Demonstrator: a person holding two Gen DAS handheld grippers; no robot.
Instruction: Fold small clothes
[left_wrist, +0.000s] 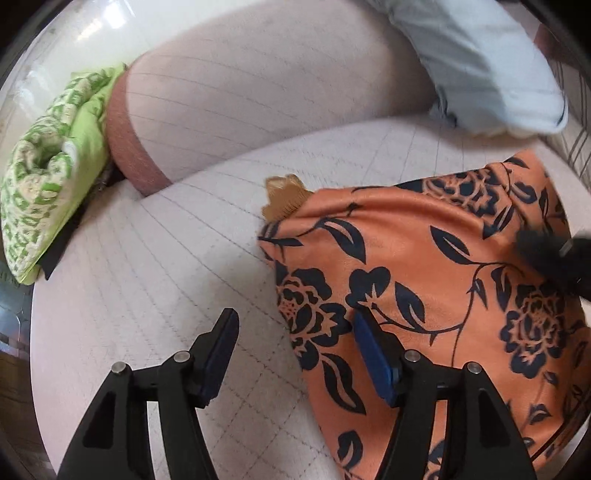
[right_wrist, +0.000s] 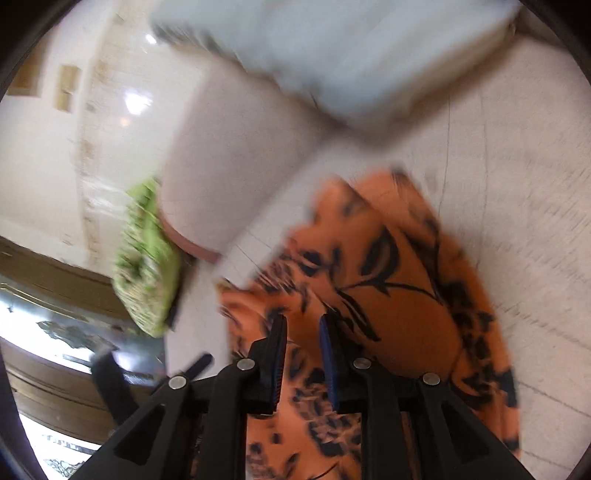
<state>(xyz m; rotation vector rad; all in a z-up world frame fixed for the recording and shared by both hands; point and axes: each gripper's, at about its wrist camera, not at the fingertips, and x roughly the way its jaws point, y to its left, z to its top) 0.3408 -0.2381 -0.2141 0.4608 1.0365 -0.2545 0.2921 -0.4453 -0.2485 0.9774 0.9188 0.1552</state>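
The orange floral garment (left_wrist: 436, 280) lies flat on the pale checked sofa seat (left_wrist: 155, 280), apparently already folded at least once, its left edge running down the seat. A tan tag or lining (left_wrist: 284, 199) shows at its upper left corner.

The left hand-held gripper (left_wrist: 293, 325) hovers low over that left edge with its fingers well apart and nothing between them: the left finger is above bare seat, the right finger above the fabric. The right hand-held gripper (right_wrist: 303, 332) is over the middle of the garment (right_wrist: 388, 295), its fingers separated by a narrow gap with no cloth visibly pinched. The right wrist view is motion-blurred, so contact with the fabric cannot be confirmed.

Judged step: taking hold of the garment edge for the next fold.

- Lower the left hand-held gripper until one finger passes under the edge and the other stays on top, then close on all layers together.
- Grip near a corner, not mid-edge, so the fold line stays straight.
- Lift only enough to clear the seat; slippery fabric is likely to slide out of a shallow pinch.
- Keep clear of the light blue garment (left_wrist: 480, 62) on the backrest and the green patterned cushion (left_wrist: 48, 192) at the seat's left end.
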